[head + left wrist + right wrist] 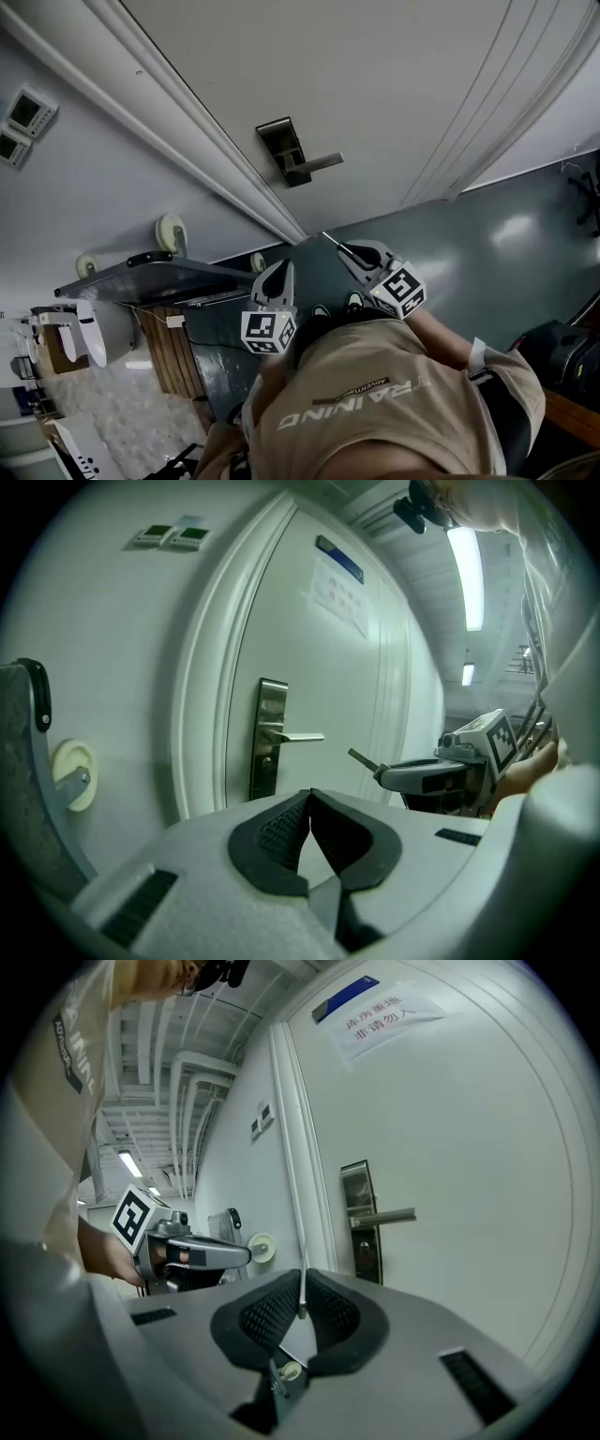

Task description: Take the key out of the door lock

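Key (331, 240) is out of the lock in the head view; it pokes from the tip of your right gripper (349, 249), just right of the frame's centre and well below the lock plate (281, 150) and its lever handle (317, 165); so the key and the door (375, 84) are apart. Your left gripper (277, 270) sits just left of it, lower centre, with nothing in it.

Left gripper view: your left gripper's (310, 796) jaws are pressed together at the tips with nothing between them, bottom centre of the frame; past them you've got the lock plate (270, 738) left of centre with the handle (302, 736) sticking out to the right; the right gripper (386, 772) comes in from the right edge, with the key (360, 758) sticking out of its tip up and to the left, clear of the door (309, 667).

Right gripper view: your right gripper (302, 1281) is clamped on the key (301, 1299), a thin metal strip standing upright between the dark pads at bottom centre; lock plate (361, 1218) and handle (384, 1216) are right of centre; the left gripper (242, 1255) shows at the left; a paper notice (384, 1012) is on the door at the top.
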Available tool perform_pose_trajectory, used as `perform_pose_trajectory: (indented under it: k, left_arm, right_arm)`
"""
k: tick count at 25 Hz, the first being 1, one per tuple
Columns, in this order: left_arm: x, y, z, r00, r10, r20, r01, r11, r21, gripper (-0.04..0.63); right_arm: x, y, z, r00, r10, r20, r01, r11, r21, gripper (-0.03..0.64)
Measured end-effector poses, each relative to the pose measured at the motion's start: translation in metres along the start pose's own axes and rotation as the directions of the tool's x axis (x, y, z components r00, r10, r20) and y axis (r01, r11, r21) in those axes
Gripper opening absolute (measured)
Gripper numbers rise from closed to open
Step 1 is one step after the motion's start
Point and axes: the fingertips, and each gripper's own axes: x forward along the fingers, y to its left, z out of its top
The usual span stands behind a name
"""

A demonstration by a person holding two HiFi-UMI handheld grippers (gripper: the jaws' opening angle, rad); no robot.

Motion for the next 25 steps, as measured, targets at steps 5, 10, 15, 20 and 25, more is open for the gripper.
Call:
perform_pose_trajectory:
  k: [5, 10, 15, 20, 25]
  left_arm:
    - [0.009, -0.021, 0.02, 0.999, -0.036, 0.026, 0.034, 0.998, 0.061, 0.009]
    - [0.013, -0.027, 0.034, 0.997, -0.058, 0.05, 0.055, 0.996, 0.065, 0.009]
    - [0.013, -0.024, 0.034, 0.997, -0.044, 0.058, 0.042, 0.998, 0.041, 0.009]
    - [0.011, -0.023, 0.036, 0.997, -0.038, 0.064, 0.035, 0.998, 0.051, 0.009]
    - [0.006, -0.018, 0.033, 0.997, -0.027, 0.07, 0.025, 0.999, 0.03, 0.009]
  right_arm:
    - [-0.016, -0.011, -0.003, 1.0, -0.027, 0.016, 0.027, 0.999, 0.018, 0.017]
    - [-0.022, -0.015, 0.004, 0.999, -0.035, 0.034, 0.035, 0.999, 0.011, 0.017]
    - [-0.021, -0.014, 0.02, 0.998, -0.016, 0.065, 0.018, 1.0, -0.026, 0.017]
    - [-0.018, -0.012, 0.023, 0.997, -0.008, 0.077, 0.011, 0.999, -0.034, 0.017]
    - [-0.019, -0.012, 0.024, 0.997, -0.019, 0.077, 0.022, 0.999, -0.036, 0.017]
